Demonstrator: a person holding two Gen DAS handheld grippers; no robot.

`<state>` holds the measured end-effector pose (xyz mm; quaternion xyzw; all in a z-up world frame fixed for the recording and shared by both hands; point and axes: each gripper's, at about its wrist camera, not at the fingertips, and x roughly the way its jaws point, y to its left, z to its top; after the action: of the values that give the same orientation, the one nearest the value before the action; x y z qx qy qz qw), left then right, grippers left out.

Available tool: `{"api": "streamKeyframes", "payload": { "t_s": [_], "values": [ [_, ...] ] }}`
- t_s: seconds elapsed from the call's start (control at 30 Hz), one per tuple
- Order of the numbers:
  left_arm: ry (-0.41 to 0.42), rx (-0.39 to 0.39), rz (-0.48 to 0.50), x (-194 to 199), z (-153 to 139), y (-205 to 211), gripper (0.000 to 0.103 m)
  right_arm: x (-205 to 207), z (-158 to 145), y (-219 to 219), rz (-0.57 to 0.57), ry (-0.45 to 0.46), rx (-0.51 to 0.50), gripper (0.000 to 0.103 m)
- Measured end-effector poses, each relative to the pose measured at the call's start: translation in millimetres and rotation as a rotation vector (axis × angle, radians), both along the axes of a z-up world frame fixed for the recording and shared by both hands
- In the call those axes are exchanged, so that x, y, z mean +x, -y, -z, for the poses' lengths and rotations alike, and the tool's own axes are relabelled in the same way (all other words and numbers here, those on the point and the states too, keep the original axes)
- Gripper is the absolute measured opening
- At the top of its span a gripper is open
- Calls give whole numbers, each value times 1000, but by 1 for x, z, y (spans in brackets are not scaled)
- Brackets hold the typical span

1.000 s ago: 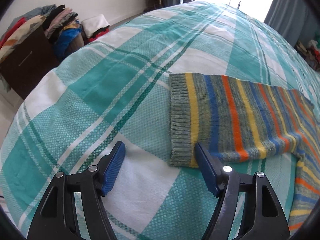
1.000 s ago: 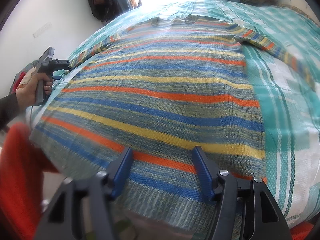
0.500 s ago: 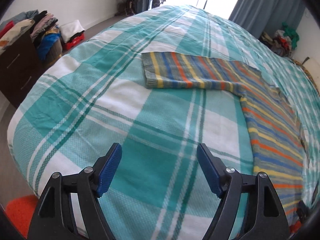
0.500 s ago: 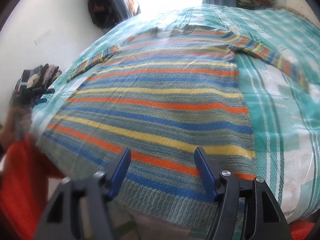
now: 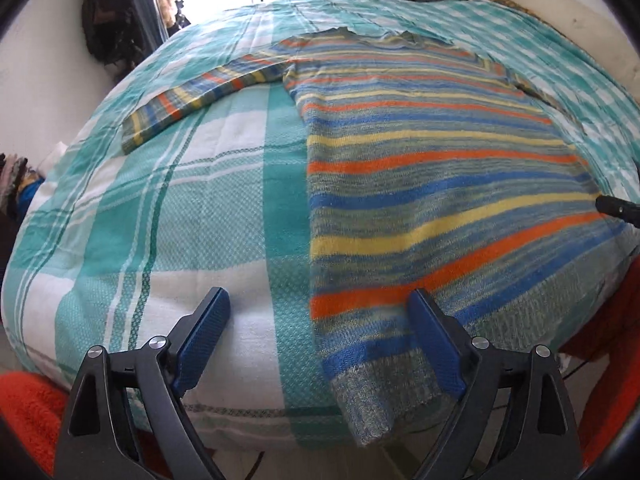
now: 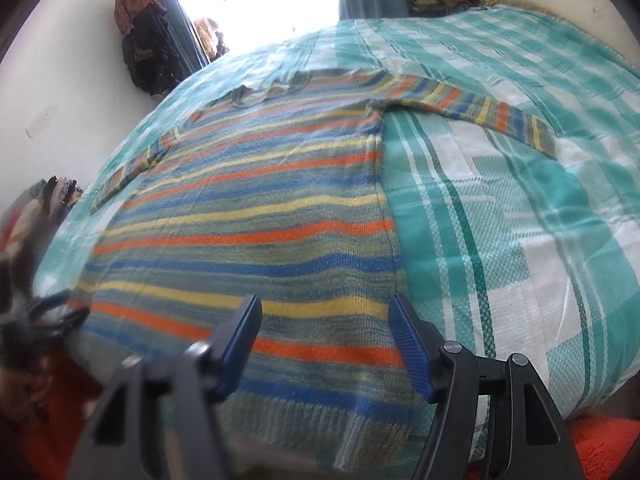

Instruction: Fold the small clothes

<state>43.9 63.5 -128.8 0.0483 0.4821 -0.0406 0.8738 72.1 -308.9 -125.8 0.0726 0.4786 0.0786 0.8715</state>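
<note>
L jaws just widened, empty; R jaws apart, empty; both grippers tilted down over sweater hem.

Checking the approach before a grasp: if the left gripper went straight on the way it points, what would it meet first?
Probably the striped sweater, at its left bottom corner, or the plaid bedspread just beside it; depth is unclear. The left gripper is open and has just been opening, nothing clamped.

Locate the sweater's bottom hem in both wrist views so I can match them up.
Left wrist view: the hem sits bottom centre-right, its corner drooping over the bed edge.
Right wrist view: the hem runs along the bottom centre, below the open right gripper.
Shared landmark: the dark clothes hanging on the wall, upper left in both, beside the bright window.
</note>
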Motion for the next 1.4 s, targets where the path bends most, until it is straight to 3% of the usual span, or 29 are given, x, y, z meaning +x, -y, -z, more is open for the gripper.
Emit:
{"api": "streamKeyframes", "payload": {
  "t_s": [0.03, 0.27, 1.4],
  "values": [
    [-9, -3, 1, 0, -1, -1, 92, 2, 8, 0, 0, -33, -9, 66],
    [-26, -11, -16, -4, 3, -4, 95, 0, 12, -13, -46, -26, -90, 78],
    [-41, 20, -36, -4, 6, -6, 103, 2, 14, -18, -61, -24, -99, 86]
  ]
}}
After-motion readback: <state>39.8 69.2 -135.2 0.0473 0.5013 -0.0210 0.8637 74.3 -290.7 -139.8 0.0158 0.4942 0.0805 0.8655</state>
